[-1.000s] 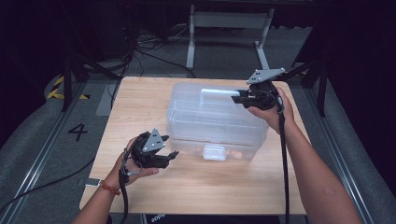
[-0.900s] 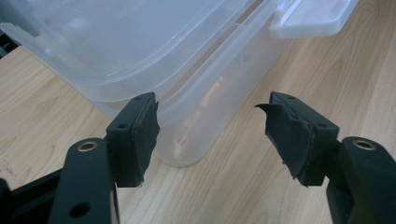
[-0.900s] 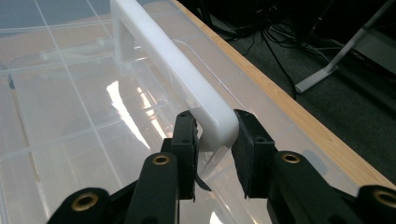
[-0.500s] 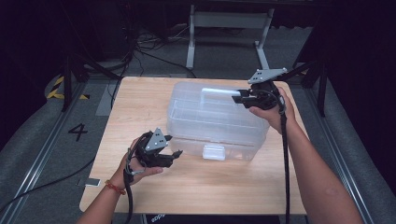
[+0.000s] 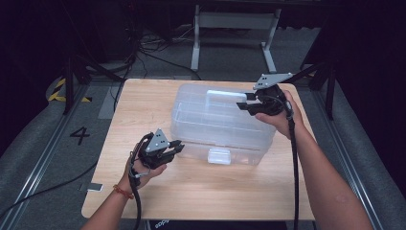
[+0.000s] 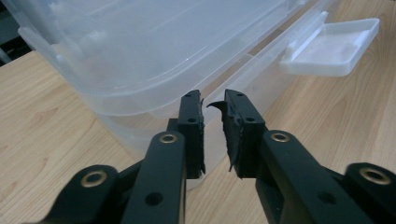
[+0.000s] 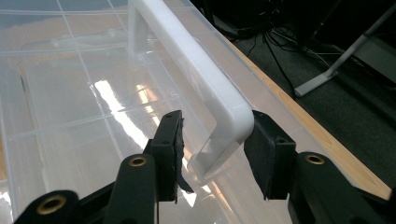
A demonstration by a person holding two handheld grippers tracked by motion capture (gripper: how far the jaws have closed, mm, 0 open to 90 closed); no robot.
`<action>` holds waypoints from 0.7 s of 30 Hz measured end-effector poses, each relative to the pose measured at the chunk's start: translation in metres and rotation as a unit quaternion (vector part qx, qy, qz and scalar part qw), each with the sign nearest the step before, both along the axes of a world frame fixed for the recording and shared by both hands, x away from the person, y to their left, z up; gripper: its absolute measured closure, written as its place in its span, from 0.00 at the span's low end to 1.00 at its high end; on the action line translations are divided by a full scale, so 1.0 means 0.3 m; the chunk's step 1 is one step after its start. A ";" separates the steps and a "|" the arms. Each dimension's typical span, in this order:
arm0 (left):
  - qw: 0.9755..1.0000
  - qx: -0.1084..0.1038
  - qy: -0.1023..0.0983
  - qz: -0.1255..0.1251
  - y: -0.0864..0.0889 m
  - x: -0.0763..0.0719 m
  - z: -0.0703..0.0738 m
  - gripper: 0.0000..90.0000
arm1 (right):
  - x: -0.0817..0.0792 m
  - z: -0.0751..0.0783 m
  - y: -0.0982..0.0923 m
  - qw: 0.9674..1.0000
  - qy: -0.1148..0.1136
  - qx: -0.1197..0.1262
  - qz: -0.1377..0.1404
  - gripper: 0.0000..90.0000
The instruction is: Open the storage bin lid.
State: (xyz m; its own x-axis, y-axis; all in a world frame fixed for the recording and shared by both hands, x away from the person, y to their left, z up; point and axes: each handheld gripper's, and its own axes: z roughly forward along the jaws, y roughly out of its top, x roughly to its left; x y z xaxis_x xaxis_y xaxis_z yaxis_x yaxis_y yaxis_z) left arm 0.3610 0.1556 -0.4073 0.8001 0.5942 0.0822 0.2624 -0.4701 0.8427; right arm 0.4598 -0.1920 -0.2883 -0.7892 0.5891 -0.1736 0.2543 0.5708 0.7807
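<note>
Nearest the person, the left gripper (image 5: 176,146) sits by the box's (image 5: 222,125) front-left corner; its jaws have just been closing to a narrow gap with nothing between them. The latch (image 5: 219,155) on the box's front stands flipped out. Farther off, on top of the box, the right gripper (image 7: 212,151) straddles the end of the handle (image 7: 201,79); its jaws have just been opening, and the pads look clear of it. The step seems to be letting go of the handle; next, probably, raising the lid, which needs a grip on its rim.
</note>
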 end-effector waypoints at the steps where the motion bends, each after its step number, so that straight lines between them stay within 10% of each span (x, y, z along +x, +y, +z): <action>1: 1.000 0.007 -0.005 -0.002 -0.005 -0.001 -0.001 0.89 | 0.000 -0.002 -0.001 1.000 -0.001 0.001 0.002 0.65; 8: 0.998 -0.062 -0.015 0.003 0.007 0.001 0.033 0.96 | -0.026 -0.012 -0.025 1.000 -0.002 0.011 0.013 0.57; 21: 0.999 0.029 -0.009 0.018 0.061 -0.020 0.012 0.79 | -0.023 -0.025 -0.052 1.000 -0.003 0.015 -0.009 0.58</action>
